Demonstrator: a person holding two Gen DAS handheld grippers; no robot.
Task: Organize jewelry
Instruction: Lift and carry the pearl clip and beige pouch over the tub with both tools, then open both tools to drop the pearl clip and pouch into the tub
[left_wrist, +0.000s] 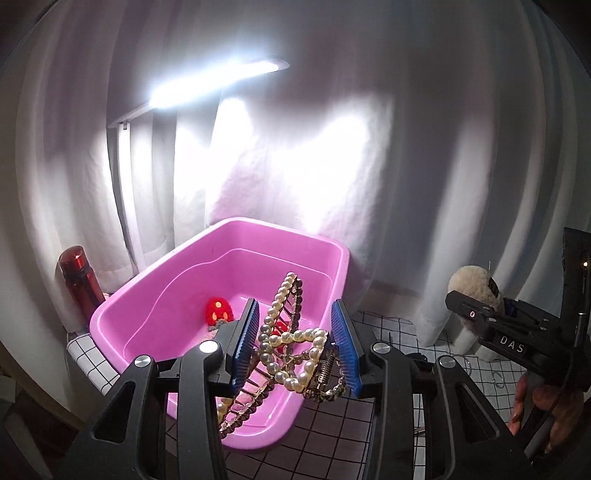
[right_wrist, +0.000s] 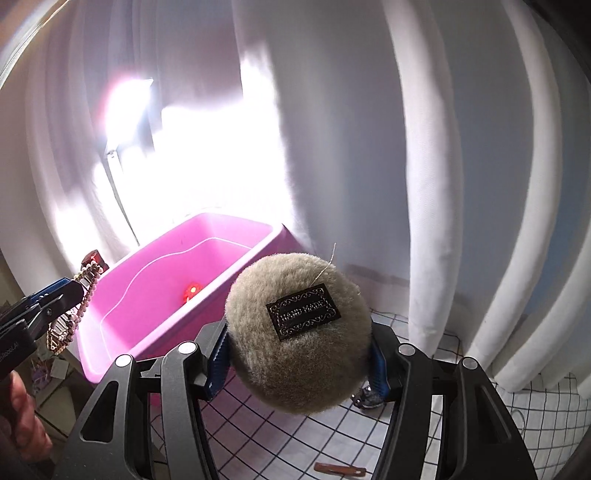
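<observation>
My left gripper (left_wrist: 299, 347) is shut on a large pearl hair claw (left_wrist: 291, 339), gold-framed, held in the air over the near end of the pink plastic tub (left_wrist: 155, 295). A small red item (left_wrist: 218, 312) lies on the tub's floor. My right gripper (right_wrist: 299, 354) is shut on a beige fluffy hair clip (right_wrist: 299, 332) with a black label, held up just right of the tub (right_wrist: 236, 229). The right gripper with its fluffy clip (left_wrist: 474, 286) shows at the right edge of the left wrist view. The left gripper with the pearl claw (right_wrist: 74, 310) shows at the left of the right wrist view.
A white grid-patterned cloth (right_wrist: 369, 435) covers the table. White curtains (left_wrist: 424, 147) hang close behind the tub, with a bright bar lamp (left_wrist: 214, 83) above. A red bottle (left_wrist: 79, 280) stands left of the tub. A brown flat clip (right_wrist: 340, 469) lies on the cloth.
</observation>
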